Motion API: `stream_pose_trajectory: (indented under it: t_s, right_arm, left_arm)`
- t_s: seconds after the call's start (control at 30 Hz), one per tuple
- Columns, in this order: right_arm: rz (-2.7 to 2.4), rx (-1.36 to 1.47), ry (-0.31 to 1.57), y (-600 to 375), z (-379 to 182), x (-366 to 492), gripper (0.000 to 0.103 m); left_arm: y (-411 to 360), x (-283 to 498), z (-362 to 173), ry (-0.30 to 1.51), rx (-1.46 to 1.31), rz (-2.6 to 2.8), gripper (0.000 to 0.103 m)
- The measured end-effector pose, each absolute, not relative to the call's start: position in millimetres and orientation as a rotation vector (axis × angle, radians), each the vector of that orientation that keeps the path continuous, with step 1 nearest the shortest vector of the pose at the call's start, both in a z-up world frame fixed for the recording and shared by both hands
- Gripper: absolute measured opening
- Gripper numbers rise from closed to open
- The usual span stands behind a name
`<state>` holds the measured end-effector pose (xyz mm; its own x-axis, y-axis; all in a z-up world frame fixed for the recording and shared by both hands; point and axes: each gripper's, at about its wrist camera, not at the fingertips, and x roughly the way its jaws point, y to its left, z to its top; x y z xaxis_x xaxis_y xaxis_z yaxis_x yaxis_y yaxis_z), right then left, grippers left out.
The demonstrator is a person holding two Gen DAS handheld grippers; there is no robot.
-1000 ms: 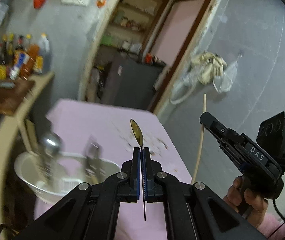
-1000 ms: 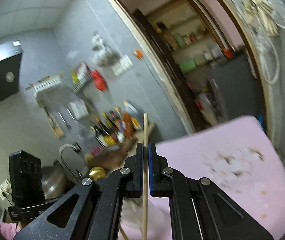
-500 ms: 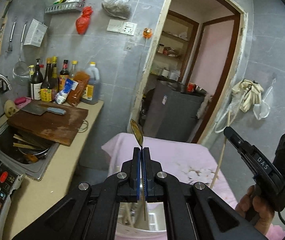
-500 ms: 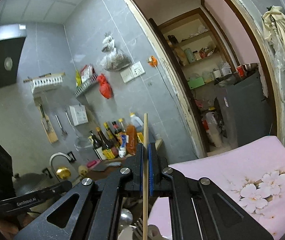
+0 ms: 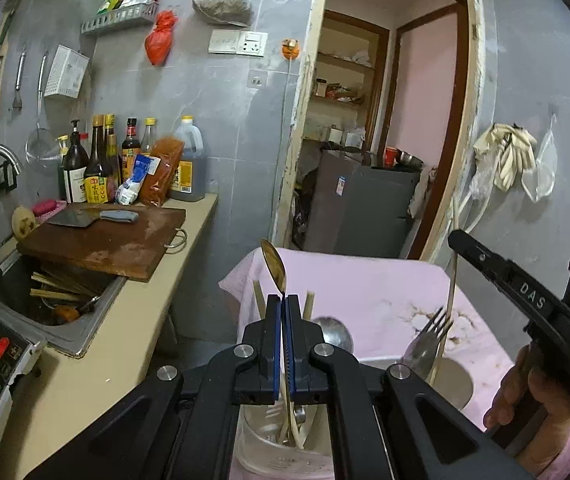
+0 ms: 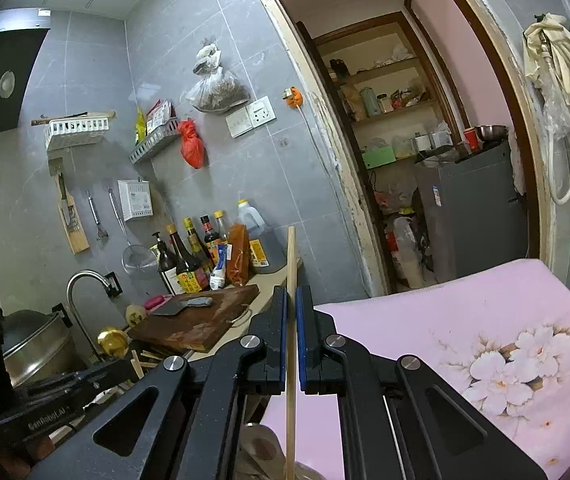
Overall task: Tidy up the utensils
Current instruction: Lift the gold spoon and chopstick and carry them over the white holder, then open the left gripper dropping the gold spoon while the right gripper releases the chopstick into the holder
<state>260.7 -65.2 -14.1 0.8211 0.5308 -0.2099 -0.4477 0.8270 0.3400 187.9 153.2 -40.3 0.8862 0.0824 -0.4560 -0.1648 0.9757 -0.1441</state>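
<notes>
The left gripper (image 5: 284, 300) is clamped on a gold spoon (image 5: 274, 266), bowl up, over a white tub (image 5: 261, 446) holding chopsticks, a ladle (image 5: 335, 334) and a fork (image 5: 431, 334) on the pink cloth (image 5: 369, 284). The right gripper (image 6: 292, 292) pinches one upright chopstick (image 6: 291, 264). The sink (image 5: 41, 304) lies left, with sticks inside.

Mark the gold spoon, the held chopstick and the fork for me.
gold spoon (image 5: 274, 266), left wrist view, on its bowl.
chopstick (image 6: 291, 264), right wrist view, on the shaft above the fingers.
fork (image 5: 439, 320), left wrist view, on its tines.

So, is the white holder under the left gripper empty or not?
Not empty. The white holder contains chopsticks, a ladle and a fork.
</notes>
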Motion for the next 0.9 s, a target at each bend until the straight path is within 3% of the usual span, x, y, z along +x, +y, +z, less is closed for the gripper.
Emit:
stream_pose_trajectory:
  t_s: [0.7, 0.8, 0.87, 0.9]
  right_arm:
    - [0.516, 0.190, 0.343, -67.3, -12.1, 242.2, 0.006]
    - [0.511, 0.194, 0.353, -70.1, -10.9, 238.5, 0.013]
    - [0.507, 0.195, 0.357, -72.0, -9.8, 235.6, 0.022]
    - [0.505, 0.196, 0.359, -73.1, -9.0, 233.7, 0.024]
  left_arm:
    - [159.3, 185.4, -54.5, 0.613, -0.242, 0.090, 0.004]
    - [159.2, 185.6, -54.3, 0.616, -0.243, 0.084, 0.004]
    - [157.8, 184.5, -53.1, 0.614, -0.244, 0.080, 0.008]
    - [157.4, 183.7, -52.7, 0.610, -0.245, 0.077, 0.016]
